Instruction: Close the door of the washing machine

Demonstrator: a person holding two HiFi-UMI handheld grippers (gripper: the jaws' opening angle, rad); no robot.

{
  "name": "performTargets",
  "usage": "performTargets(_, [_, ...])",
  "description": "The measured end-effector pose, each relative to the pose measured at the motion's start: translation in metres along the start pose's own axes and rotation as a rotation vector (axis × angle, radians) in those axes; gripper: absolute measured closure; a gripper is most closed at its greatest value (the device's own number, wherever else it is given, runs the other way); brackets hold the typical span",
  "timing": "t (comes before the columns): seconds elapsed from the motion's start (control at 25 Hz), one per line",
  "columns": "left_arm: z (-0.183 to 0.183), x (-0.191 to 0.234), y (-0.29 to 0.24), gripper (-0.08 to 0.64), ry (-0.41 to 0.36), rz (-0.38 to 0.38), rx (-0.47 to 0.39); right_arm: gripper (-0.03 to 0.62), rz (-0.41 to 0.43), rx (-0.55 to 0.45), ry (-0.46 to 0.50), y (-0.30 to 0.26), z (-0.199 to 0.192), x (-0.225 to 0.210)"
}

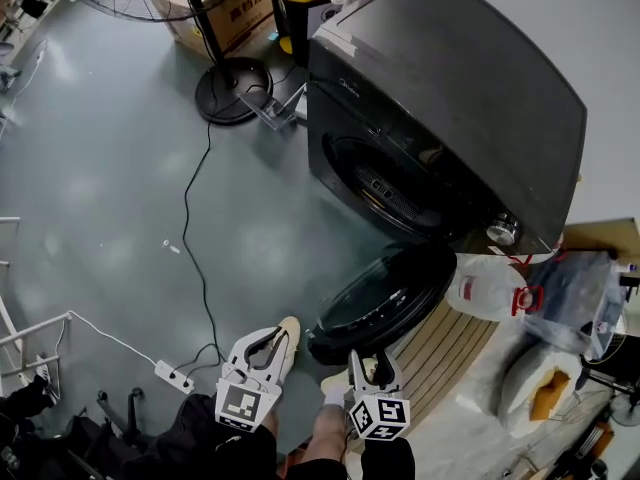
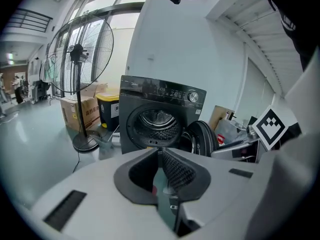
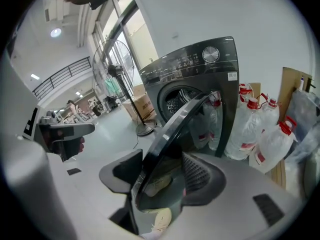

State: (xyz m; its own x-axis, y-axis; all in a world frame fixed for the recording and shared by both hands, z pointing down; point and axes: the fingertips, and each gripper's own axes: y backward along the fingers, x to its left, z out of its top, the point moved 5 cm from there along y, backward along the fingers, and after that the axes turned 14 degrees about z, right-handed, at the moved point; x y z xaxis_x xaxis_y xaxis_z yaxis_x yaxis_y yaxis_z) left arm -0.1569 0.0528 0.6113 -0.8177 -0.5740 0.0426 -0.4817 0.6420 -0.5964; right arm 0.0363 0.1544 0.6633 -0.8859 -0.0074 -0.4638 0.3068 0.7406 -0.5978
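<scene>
The dark grey washing machine [image 1: 450,98] [image 2: 155,119] [image 3: 195,69] stands at the upper right, its drum open. Its round door [image 1: 385,293] [image 2: 202,139] [image 3: 170,134] hangs swung out toward me. My right gripper [image 1: 371,360] [image 3: 162,171] is at the door's near edge, and the rim runs between its two pads, which close on it. My left gripper [image 1: 278,334] [image 2: 160,154] hovers over the floor to the left of the door, a short way off it. Its fingertips meet with nothing between them.
A pedestal fan's base [image 1: 232,88] and a cardboard box [image 1: 235,13] stand left of the machine. A black cable [image 1: 190,228] crosses the floor to a power strip [image 1: 172,376]. Water jugs [image 1: 490,288] [image 3: 260,134] and bags [image 1: 560,378] crowd the right, beside a slatted wooden platform [image 1: 450,343].
</scene>
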Motion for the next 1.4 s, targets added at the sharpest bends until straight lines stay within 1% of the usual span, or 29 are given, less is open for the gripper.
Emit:
performTargets(0.28, [-0.002,0.028,-0.008,0.515,0.019,-0.032,0.002,0.331,-0.046,-0.023,-0.046,-0.023,0.009,0.015])
performTargets(0.48, [-0.001,0.048,-0.013,0.515,0.020,-0.024,-0.006,0.332,-0.063,-0.026,-0.055,-0.038,0.017,0.024])
performTargets(0.68, [-0.001,0.067,-0.016,0.515,0.030,-0.006,-0.005,0.331,-0.050,-0.042,-0.040,-0.055,0.028,0.029])
performTargets(0.84, [-0.005,0.077,-0.019,0.515,0.031,0.013,0.000,0.331,-0.042,-0.049,-0.063,-0.069,0.035,0.035])
performTargets(1.2, [0.006,0.085,-0.035,0.517,0.051,0.056,-0.015,0.336,-0.009,-0.041,-0.082,-0.093,0.053,0.037])
performTargets(1.36, [0.010,0.087,-0.037,0.517,0.062,0.070,-0.046,0.342,0.012,-0.037,-0.078,-0.099,0.059,0.037])
performTargets(1.4, [0.010,0.088,-0.039,0.517,0.059,0.074,-0.041,0.343,0.019,-0.036,-0.075,-0.102,0.061,0.037])
